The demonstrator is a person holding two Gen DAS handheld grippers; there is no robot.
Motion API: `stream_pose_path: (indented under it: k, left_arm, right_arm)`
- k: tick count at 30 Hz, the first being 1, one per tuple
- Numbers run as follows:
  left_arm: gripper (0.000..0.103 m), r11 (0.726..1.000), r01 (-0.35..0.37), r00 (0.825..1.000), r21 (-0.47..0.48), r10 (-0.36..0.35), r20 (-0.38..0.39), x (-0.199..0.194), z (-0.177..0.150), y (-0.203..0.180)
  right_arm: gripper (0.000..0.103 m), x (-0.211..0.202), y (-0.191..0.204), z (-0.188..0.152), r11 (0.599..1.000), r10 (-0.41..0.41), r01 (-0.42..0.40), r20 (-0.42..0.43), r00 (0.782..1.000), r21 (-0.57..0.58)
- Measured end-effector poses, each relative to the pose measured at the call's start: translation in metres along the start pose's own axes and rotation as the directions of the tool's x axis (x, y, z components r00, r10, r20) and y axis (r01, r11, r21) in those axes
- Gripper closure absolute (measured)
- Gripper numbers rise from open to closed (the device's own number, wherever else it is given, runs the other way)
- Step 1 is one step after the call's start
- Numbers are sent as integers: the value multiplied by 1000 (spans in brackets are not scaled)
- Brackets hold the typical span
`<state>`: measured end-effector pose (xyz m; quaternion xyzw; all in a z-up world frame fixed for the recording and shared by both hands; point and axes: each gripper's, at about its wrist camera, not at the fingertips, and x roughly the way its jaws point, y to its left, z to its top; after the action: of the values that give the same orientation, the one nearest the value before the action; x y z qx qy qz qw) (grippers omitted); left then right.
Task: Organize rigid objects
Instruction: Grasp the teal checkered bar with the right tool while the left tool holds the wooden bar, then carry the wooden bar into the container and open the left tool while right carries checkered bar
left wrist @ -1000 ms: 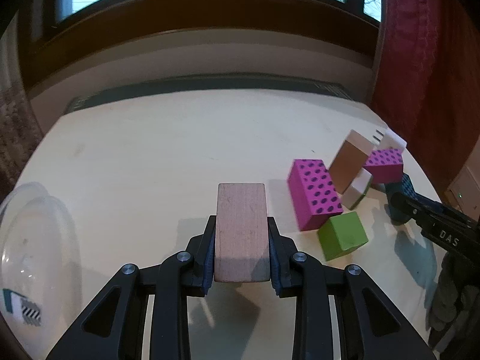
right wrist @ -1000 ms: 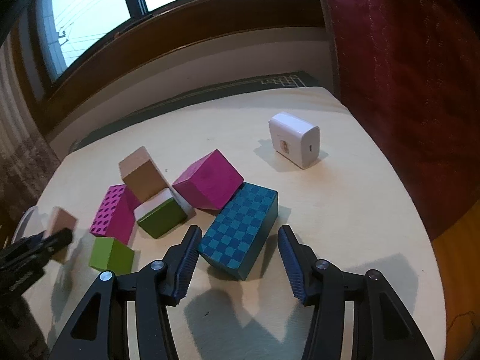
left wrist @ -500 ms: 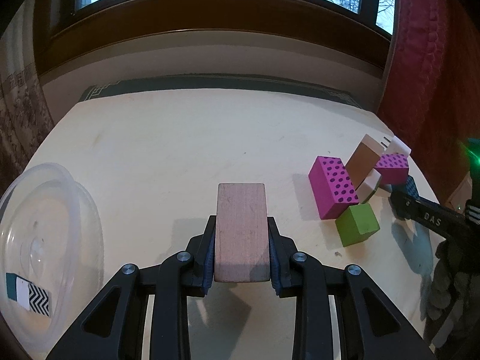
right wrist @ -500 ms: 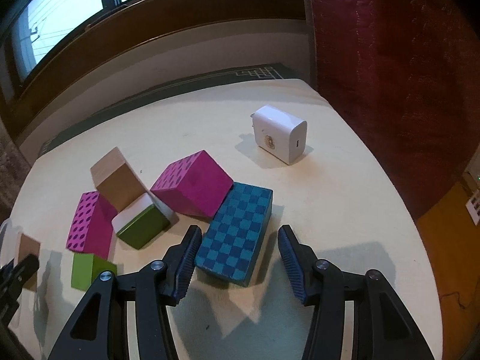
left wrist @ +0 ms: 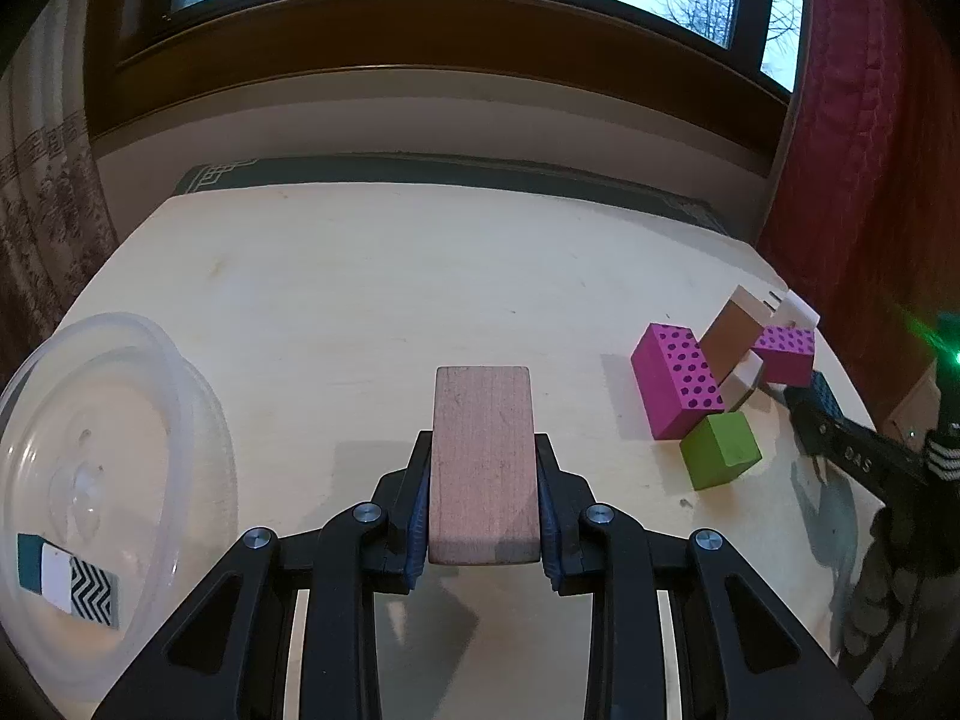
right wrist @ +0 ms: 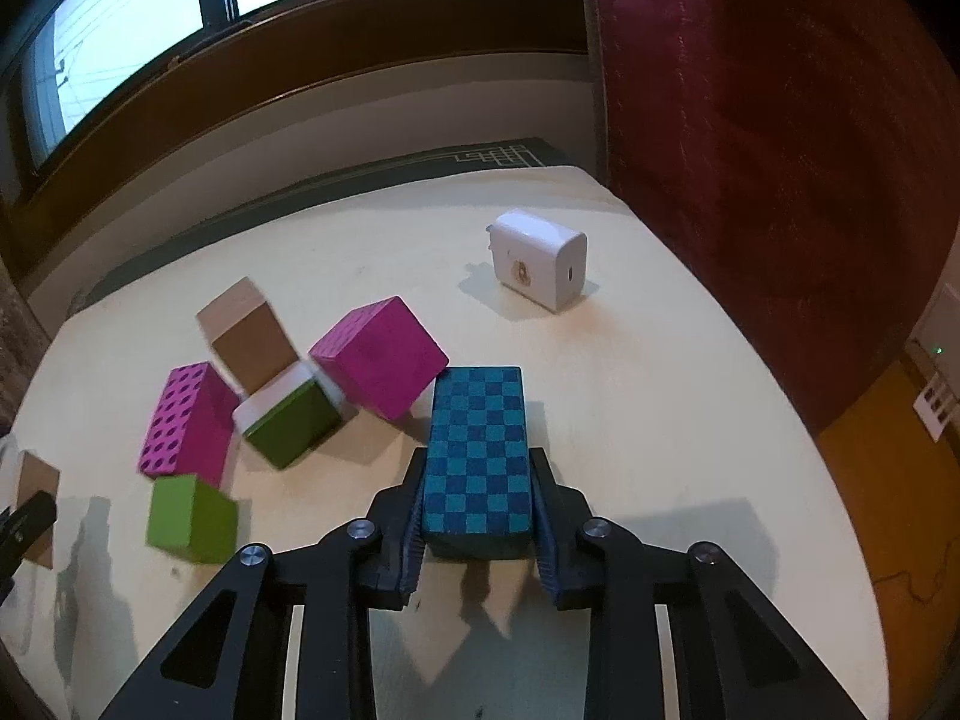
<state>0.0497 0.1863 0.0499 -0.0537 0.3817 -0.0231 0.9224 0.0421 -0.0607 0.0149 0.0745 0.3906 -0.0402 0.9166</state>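
Gripping plain wooden block (left wrist: 483, 462) (left tongs (left wrist: 483, 501)), right tongs (right wrist: 477, 531) clamping checkered block (right wrist: 477, 450)

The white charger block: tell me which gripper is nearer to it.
Right. The right gripper, shut on the teal checkered block, sits just short of the white charger block. The left gripper, holding the plain wooden block, is across the table beyond the pile.

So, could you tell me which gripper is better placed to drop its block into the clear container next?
Probably the left. The left gripper holds the plain wooden block, and the clear container lies just to its left. The right gripper, shut on the checkered block, sits beyond the block pile.
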Motion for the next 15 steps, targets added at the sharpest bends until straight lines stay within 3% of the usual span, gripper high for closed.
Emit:
stream_pose_path:
  k: [15]
  left_arm:
    - [73,999,-28,999,-18,29,39,-18,-5,17]
  right_arm:
    - [72,-39,16,-25,992,119,-120,36,992,31]
